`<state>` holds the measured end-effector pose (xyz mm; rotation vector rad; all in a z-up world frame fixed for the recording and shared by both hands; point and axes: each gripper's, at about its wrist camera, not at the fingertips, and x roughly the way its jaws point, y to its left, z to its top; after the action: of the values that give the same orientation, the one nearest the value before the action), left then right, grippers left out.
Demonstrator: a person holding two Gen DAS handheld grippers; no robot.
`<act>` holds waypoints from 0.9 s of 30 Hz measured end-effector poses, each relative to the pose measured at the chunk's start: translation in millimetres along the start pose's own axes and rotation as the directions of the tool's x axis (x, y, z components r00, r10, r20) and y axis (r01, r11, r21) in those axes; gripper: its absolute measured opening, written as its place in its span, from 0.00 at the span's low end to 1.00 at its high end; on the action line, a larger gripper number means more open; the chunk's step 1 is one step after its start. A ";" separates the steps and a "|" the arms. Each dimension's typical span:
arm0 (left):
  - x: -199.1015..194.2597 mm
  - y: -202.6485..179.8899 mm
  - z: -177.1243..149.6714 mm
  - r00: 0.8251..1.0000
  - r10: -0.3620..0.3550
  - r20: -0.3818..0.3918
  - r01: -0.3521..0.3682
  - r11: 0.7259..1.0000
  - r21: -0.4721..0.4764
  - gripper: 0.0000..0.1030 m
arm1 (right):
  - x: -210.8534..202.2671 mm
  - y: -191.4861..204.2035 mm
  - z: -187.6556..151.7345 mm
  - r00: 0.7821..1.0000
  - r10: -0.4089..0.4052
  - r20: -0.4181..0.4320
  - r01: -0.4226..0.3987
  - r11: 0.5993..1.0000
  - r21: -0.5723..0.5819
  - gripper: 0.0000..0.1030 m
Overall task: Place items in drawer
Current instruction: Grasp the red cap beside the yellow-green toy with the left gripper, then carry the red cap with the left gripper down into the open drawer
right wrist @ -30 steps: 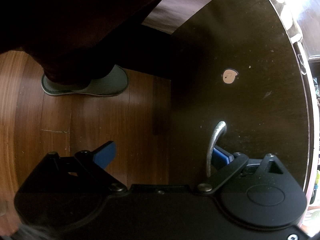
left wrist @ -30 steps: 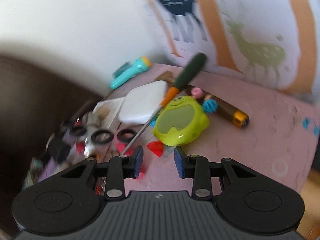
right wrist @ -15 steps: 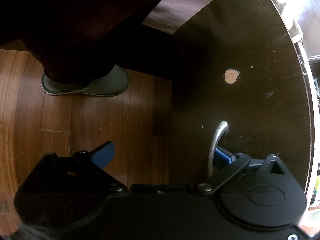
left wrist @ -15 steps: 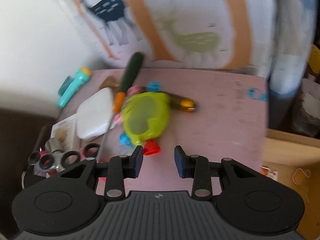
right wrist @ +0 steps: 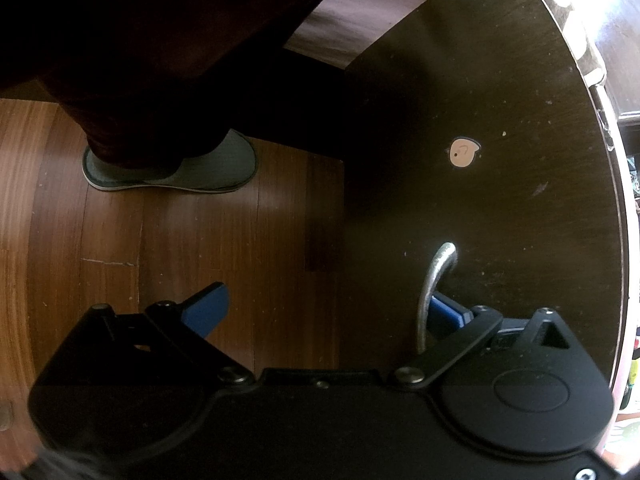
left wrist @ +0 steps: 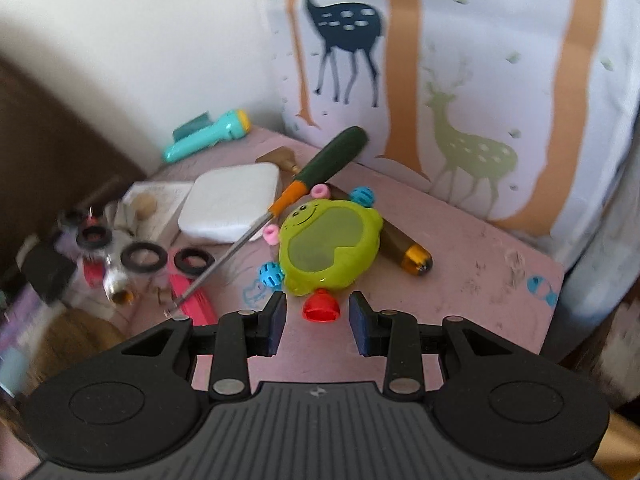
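Green toy: a lime-green plastic frog-shaped toy (left wrist: 330, 249) with a smiling face, lying flat near the middle of the pink desk top (left wrist: 480, 280); a red knob at its near end, pink and blue beads around it.
Screwdriver: a long screwdriver with dark green and orange handle (left wrist: 280, 204), lying slantwise, handle toward the back edge, steel tip toward the left edge.
Drawer: a dark brown wooden drawer front (right wrist: 500, 160) with a curved metal handle (right wrist: 434, 280) and a small heart sticker.

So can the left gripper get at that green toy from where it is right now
Probably yes. The left gripper is open and empty, and the green toy lies just ahead on the pink table. Only the toy's red foot sits between the fingers; the screwdriver lies off to the side.
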<state>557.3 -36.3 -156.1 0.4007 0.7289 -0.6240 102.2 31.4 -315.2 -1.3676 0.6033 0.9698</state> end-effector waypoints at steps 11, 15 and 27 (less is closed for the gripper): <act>0.6 4.1 -9.8 0.999 0.005 0.041 0.005 0.971 -0.238 0.18 | 1.4 -0.6 -3.0 1.000 0.002 0.008 -0.002 1.000 -0.012 1.00; -7.5 1.2 -16.5 0.998 0.023 0.062 -0.002 0.948 -0.317 0.18 | 1.8 -0.5 -3.7 1.000 0.003 0.008 -0.003 1.000 -0.010 1.00; -72.6 -15.3 -58.1 0.978 0.031 0.206 0.096 0.811 -0.577 0.18 | 2.7 -1.1 -2.7 1.000 0.004 0.006 -0.004 1.000 -0.012 1.00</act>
<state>476.8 11.5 -145.5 -0.2513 0.6901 -0.4330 105.0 29.4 -317.3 -1.3741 0.5963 0.9821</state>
